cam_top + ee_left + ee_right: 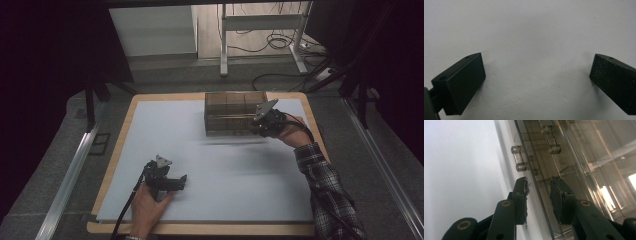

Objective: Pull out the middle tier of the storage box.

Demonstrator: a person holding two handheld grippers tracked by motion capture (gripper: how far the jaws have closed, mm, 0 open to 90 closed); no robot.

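A clear brown-tinted box [232,112] with inner compartments stands on the white mat [225,175] at the back, right of centre. My right gripper [254,131] is at its front right corner. In the right gripper view its jaws [539,187] are drawn close around the box's clear front wall [534,177], one outside and one behind it, just below a metal latch [518,158]. My left gripper [181,182] rests low over the mat at the front left. Its jaws [537,65] stand wide open with bare mat [531,30] between them.
The mat covers a wooden table [120,150] with a narrow bare rim. Beyond the far edge are a white frame's legs [223,50] and loose cables [280,40] on the floor. Metal rails [65,185] run along both sides.
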